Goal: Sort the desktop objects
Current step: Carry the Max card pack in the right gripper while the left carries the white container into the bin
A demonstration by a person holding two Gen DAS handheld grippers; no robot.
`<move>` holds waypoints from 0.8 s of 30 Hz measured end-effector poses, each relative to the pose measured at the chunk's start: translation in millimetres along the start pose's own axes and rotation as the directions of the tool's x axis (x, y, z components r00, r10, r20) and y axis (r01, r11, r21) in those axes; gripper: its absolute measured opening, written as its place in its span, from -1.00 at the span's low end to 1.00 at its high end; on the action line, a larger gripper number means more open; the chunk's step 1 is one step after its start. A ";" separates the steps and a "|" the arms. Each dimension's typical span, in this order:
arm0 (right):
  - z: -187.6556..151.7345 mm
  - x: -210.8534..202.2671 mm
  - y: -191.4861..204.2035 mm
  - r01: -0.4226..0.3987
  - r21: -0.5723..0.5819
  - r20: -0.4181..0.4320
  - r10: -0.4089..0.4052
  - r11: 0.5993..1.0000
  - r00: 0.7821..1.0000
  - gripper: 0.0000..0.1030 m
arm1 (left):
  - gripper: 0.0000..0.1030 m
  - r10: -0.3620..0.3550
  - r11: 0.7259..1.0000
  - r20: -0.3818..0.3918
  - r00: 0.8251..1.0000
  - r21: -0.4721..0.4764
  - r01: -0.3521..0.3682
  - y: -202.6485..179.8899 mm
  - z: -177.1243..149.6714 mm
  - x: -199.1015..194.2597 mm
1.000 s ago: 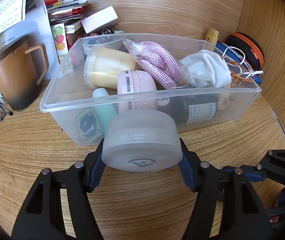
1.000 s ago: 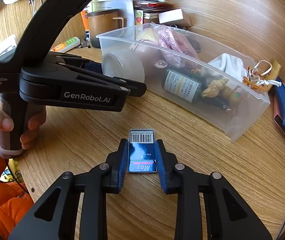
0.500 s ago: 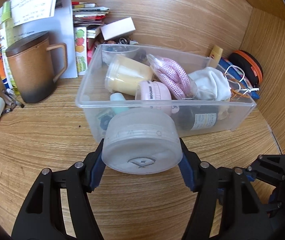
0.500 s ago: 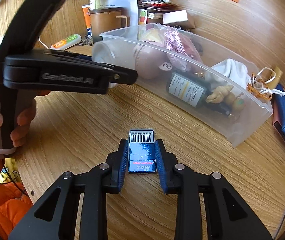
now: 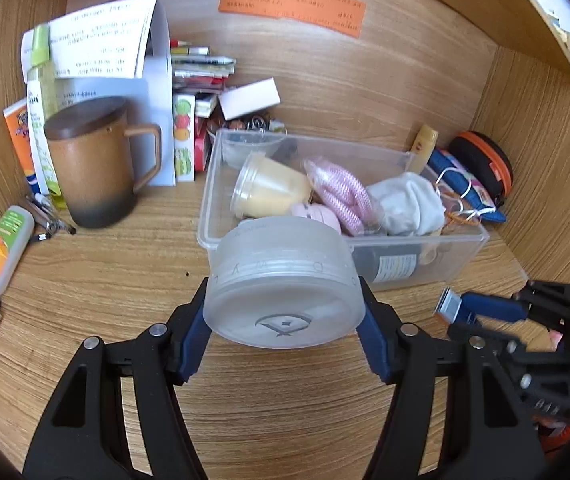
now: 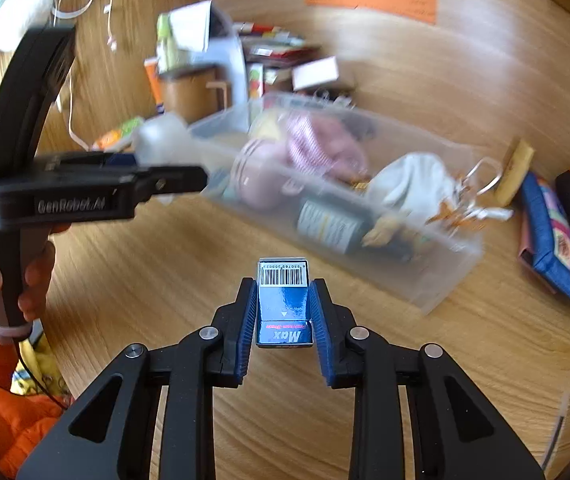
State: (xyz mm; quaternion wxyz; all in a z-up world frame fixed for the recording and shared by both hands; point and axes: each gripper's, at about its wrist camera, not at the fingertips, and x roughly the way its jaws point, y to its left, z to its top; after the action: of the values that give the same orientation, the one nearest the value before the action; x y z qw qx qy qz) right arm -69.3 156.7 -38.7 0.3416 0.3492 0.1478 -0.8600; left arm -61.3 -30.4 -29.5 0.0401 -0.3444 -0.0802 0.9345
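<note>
**Both grippers loaded in front of the clear bin**

Left gripper (image 5: 285, 316) clamped by its blue pads on a frosted, translucent round plastic jar (image 5: 283, 284), held off the wooden desktop (image 5: 105, 264) with its embossed flat face toward the camera; seen from the right wrist as a black tool (image 6: 85, 196) in a bare hand (image 6: 25, 276), the jar blurred at its tip. Right gripper (image 6: 283, 308) closed on a small dark-blue cardboard box with a barcode label and "Max" printed on it (image 6: 283, 300), pinched on both long sides, also above the desk.

Just beyond the jar, a clear rectangular plastic storage bin (image 5: 465, 236) resting on the desk; inside it a pale-yellow lidded plastic cup (image 5: 269, 192) on its side, a pink braided rope in a clear bag (image 5: 343, 196), a crumpled white cloth (image 5: 405, 204), a dark bottle with a white label (image 5: 393, 266) against the near wall.

Left of the bin, a brown ceramic mug with a dark lid (image 5: 93, 168); farther back, stacked booklets (image 5: 201, 72); on the wooden back panel, an orange paper note (image 5: 293, 4).
</note>
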 end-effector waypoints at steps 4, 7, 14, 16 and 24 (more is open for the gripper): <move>11.4 -11.4 -10.3 0.024 0.021 0.045 -0.025 0.999 0.999 -0.52 | 0.25 0.003 1.000 0.020 1.000 0.005 -0.003 0.4 5.2 -7.0; 22.6 -20.3 -20.7 0.042 0.044 0.088 -0.045 0.998 0.995 -0.52 | 0.25 0.007 1.000 0.033 0.999 0.015 -0.007 0.8 11.2 -9.8; 43.6 -33.8 -37.6 0.073 0.071 0.156 -0.084 0.995 0.984 -0.52 | 0.25 0.031 0.998 0.063 0.998 0.045 -0.034 0.8 29.2 -11.8; 48.0 -33.7 -43.0 0.077 0.076 0.164 -0.089 0.994 0.983 -0.52 | 0.25 0.034 0.998 0.066 0.997 0.046 -0.037 2.4 34.2 -9.6; 65.5 -20.2 -55.2 0.072 0.093 0.175 -0.087 0.993 0.981 -0.52 | 0.25 0.042 0.997 0.064 0.997 0.060 -0.045 6.8 52.4 6.6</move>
State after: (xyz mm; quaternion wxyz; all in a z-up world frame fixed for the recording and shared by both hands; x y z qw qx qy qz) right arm -129.6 174.1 23.0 0.3036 0.2787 0.0931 -0.9063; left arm -100.4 -42.6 4.4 0.0277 -0.3151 -0.0451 0.9476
